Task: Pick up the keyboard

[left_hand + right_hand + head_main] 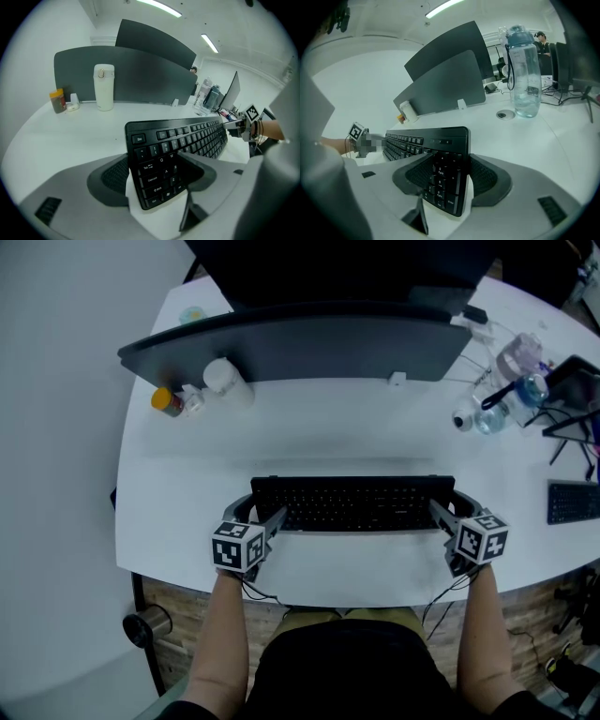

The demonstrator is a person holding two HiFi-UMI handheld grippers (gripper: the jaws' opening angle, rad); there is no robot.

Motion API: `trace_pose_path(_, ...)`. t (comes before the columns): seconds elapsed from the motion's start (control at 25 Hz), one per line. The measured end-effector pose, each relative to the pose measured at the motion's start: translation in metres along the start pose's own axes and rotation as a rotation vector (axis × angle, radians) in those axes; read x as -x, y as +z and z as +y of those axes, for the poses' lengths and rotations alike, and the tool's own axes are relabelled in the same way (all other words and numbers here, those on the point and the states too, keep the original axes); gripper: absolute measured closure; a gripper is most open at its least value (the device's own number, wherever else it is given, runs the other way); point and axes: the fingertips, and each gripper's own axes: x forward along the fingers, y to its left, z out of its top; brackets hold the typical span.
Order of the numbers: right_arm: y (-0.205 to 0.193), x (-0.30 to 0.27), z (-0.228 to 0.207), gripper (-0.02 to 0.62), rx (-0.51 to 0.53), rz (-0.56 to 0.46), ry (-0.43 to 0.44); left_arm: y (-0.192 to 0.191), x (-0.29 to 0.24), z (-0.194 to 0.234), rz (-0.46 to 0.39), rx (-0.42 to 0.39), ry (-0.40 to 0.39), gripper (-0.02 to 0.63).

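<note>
Two grippers on one black keyboard (352, 502), one at each short end. Left gripper (270, 519): jaws spread wide and clamped over the Esc end, with one pad down on the keys around Tab and Caps Lock and the other against the underside. Right gripper (441, 514): jaws just as wide, pinching the number-pad end, with a pad pressed flat on each face. Keyboard held crosswise in front of the person, over the near part of the white worktop (187, 484), long side roughly parallel to the near edge. Cannot tell whether it is clear of the surface or touching it. Farther back, well apart from the keyboard, a dark curved divider panel (309, 348). Before its left end, a white flask (225, 379) upright, with a small orange-lidded jar (167, 401) just beside it. Off to the right, a clear water bottle (524, 75) standing upright. At the far right edge of the head view, part of a second keyboard (572, 501).
</note>
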Motion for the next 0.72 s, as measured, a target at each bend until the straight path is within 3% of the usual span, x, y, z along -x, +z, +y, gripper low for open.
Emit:
trace_pose_path(0.36,0.031,0.012,0.008,0.344,0.078,-0.065,-0.024,0.016,0.013,0.002,-0.044,-0.068,0.043,0.308)
trace_pose_path(0.72,0.063,0.035,0.025,0.344,0.112,-0.165,-0.028,0.057,0.041,0.002,-0.181,-0.107,0.074,0.31)
